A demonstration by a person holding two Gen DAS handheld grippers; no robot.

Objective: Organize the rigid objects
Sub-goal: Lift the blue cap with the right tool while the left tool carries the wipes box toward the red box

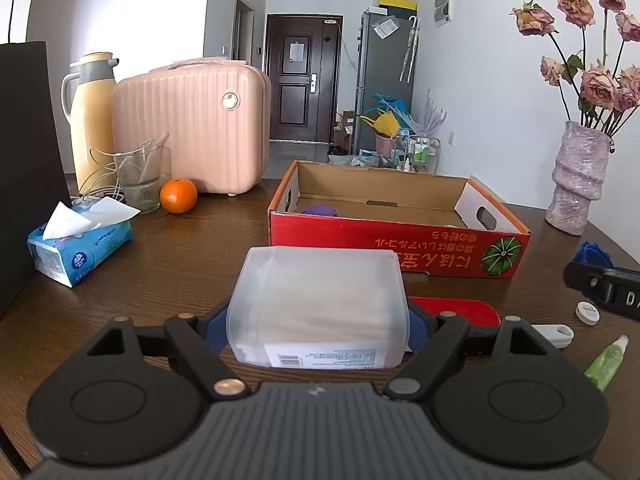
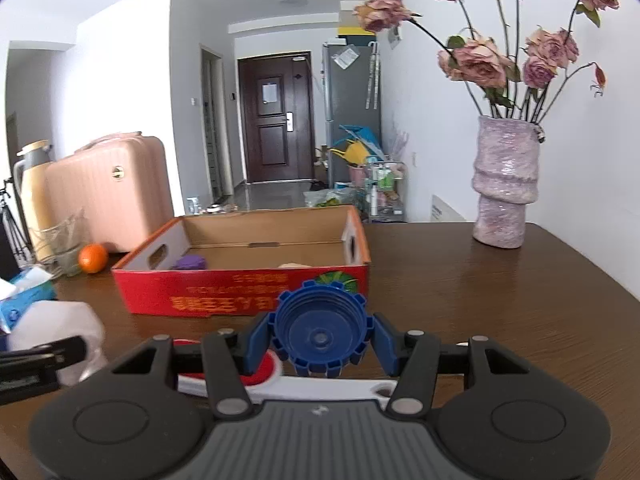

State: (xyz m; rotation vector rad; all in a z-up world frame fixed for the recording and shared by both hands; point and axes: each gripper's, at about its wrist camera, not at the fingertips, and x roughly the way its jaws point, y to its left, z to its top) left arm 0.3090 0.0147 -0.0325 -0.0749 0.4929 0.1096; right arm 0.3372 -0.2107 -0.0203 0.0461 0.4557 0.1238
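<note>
A: L gripper [image 1: 318, 320] clamped on frosted tub [image 1: 320, 300], over table [image 1: 180, 272] near edge. R?
B: R gripper [image 2: 322, 338] clamped on blue cap [image 2: 320, 330]. Red box [image 2: 240, 292] mid-table: purple lid [image 2: 191, 262] inside.

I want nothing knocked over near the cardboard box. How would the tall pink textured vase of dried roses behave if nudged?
The tall pink textured vase probably tips easily: its base is narrower than its body, and long dried roses lean high above it. It looks ceramic, so likely heavy, and breakable if it falls.
</note>
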